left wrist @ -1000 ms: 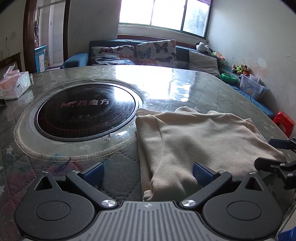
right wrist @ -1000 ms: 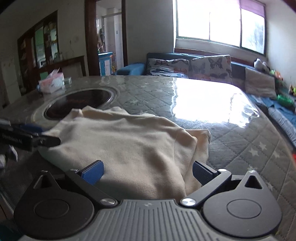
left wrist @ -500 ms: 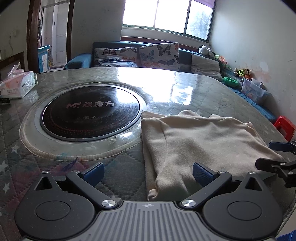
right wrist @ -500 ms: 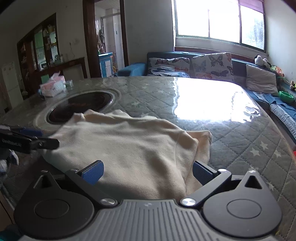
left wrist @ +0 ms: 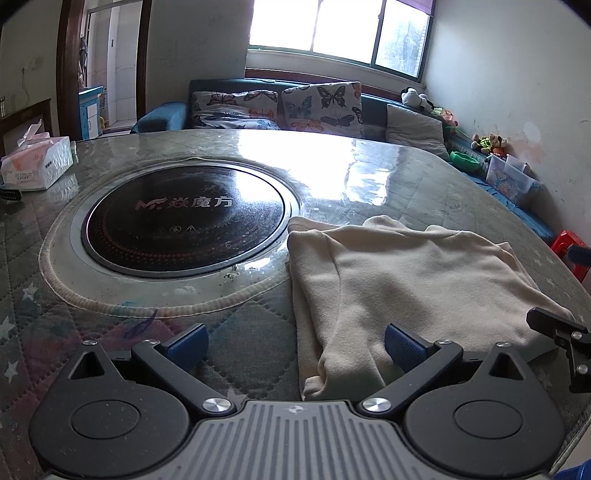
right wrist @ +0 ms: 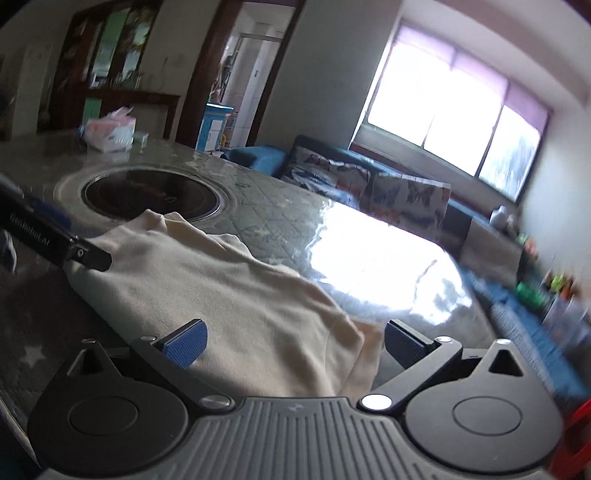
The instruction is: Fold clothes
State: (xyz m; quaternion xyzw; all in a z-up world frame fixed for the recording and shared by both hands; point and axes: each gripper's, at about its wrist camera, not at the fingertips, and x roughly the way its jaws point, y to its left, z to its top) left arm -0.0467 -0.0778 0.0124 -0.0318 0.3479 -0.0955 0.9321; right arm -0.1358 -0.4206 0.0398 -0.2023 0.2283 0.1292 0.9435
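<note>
- A cream sweater point(left wrist: 413, 291) lies folded on the quilted, glass-topped table point(left wrist: 369, 173), on its near right part, just right of the round black induction cooktop point(left wrist: 184, 221) set into the tabletop.
- The garment's left edge runs along the cooktop's pale rim, and a folded corner hangs toward the near table edge.
- The left gripper point(left wrist: 295, 341) hovers at the near edge with its jaws spread wide: the blue-padded right finger is over the sweater's near left corner, the left finger over bare quilted cover. Nothing is pinched.
- The right gripper point(right wrist: 295, 341) also has its jaws spread apart, over the sweater's near right corner, gripping nothing; its view is tilted and blurred.
- A tissue box point(left wrist: 37, 162) sits at the far left of the table.
- Beyond the table, a blue sofa carries butterfly-print cushions point(left wrist: 321, 101) under a bright window point(left wrist: 340, 31).
</note>
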